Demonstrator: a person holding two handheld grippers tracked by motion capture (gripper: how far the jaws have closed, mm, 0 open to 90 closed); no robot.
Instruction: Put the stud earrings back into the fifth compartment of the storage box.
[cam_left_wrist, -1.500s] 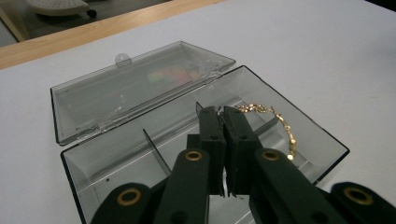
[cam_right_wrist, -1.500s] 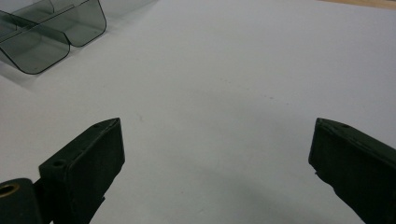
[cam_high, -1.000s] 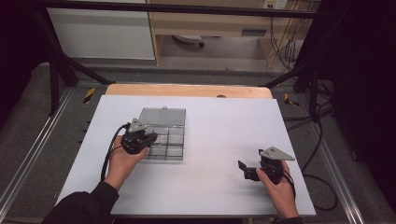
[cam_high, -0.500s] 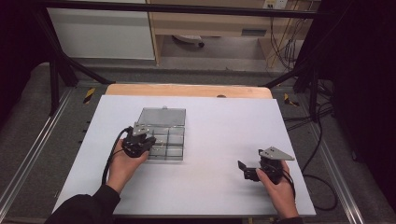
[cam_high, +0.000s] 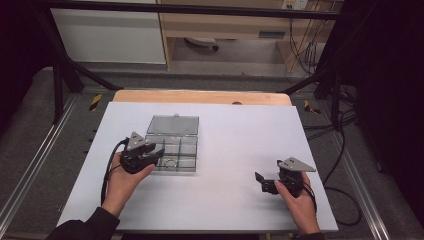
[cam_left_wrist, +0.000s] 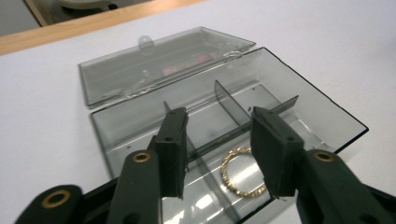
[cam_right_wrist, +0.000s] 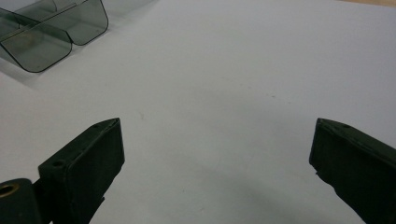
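A clear grey compartment box (cam_high: 186, 146) sits left of centre on the white table, with its lid (cam_high: 172, 125) folded back flat. A gold ring (cam_high: 170, 162) lies in a front compartment. My left gripper (cam_high: 158, 153) hovers at the box's front left corner. In the left gripper view its jaws (cam_left_wrist: 219, 140) have just been opening and stand apart above the ring (cam_left_wrist: 243, 173), with nothing between the pads. The box wall (cam_left_wrist: 327, 100) and lid (cam_left_wrist: 154, 65) lie beyond. My right gripper (cam_high: 261, 181) rests open at the front right. Its jaws (cam_right_wrist: 219, 154) are wide over bare table.
The white table top (cam_high: 240, 135) ends in a wooden strip (cam_high: 200, 96) at the far side. A corner of the box (cam_right_wrist: 46, 44) appears at the upper left of the right gripper view. Cables (cam_high: 345, 200) trail off the table's right edge.
My left gripper has drawn back to the left, off the box, and its jaws have parted. The gold ring now lies uncovered in the front compartment. The right hand has stayed put.
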